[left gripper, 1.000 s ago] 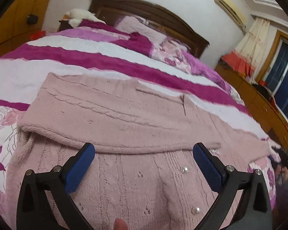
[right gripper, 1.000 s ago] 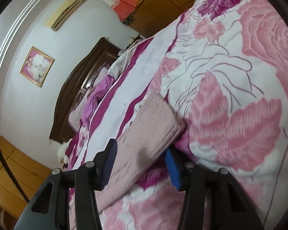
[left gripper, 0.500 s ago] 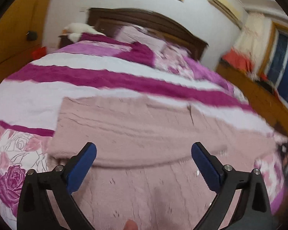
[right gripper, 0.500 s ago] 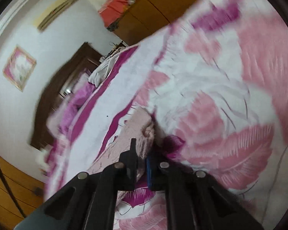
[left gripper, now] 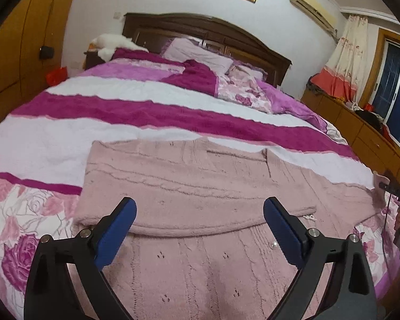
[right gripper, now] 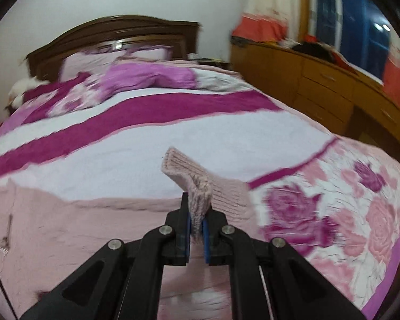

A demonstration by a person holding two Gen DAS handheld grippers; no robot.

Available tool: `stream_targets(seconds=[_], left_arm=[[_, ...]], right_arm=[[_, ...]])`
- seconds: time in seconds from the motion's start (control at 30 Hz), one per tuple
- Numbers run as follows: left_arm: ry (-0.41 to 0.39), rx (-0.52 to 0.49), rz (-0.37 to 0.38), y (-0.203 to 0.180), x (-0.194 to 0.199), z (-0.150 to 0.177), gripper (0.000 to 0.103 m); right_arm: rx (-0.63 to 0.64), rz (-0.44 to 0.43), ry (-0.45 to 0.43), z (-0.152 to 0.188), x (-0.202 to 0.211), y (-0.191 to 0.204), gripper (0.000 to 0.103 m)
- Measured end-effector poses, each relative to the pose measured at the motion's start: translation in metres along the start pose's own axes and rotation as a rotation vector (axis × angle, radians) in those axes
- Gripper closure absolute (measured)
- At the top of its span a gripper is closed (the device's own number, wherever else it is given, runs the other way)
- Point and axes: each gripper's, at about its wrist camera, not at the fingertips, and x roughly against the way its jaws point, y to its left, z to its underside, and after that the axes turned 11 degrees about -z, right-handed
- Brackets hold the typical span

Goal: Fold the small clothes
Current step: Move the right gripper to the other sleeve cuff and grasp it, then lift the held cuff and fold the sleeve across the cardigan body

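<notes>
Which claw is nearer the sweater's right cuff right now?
Right. The right claw is shut on the cuff, lifting it off the bed. The left claw hangs open over the sweater body, well away from it.

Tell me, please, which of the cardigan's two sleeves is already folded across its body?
The left sleeve lies flat across the pink cardigan. The right sleeve is still stretched outward, its cuff pinched in the right hand-held gripper.
</notes>
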Motion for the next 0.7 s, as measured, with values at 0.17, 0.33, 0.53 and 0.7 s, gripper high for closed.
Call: stream_targets(seconds=[0.17, 0.33, 0.53, 0.7], left_arm=[[-0.030, -0.019, 0.032, -0.005, 0.011, -0.009, 0.025], [0.008, 0.014, 0.021, 0.012, 0.011, -0.014, 0.025], [-0.007, 0.043, 0.007, 0.035, 0.012, -0.014, 0.025], [-0.009, -0.013, -0.060, 0.043, -0.002, -0.006, 0.025]], right_arm=[[0.049, -0.069, 0.002, 0.007, 0.008, 0.068, 0.096], [0.046, -0.133, 0.019, 0.032, -0.003, 0.125, 0.096], [0.050, -0.198, 0.018, 0.057, -0.014, 0.188, 0.096], [0.073, -0.263, 0.007, 0.069, -0.010, 0.238, 0.096]])
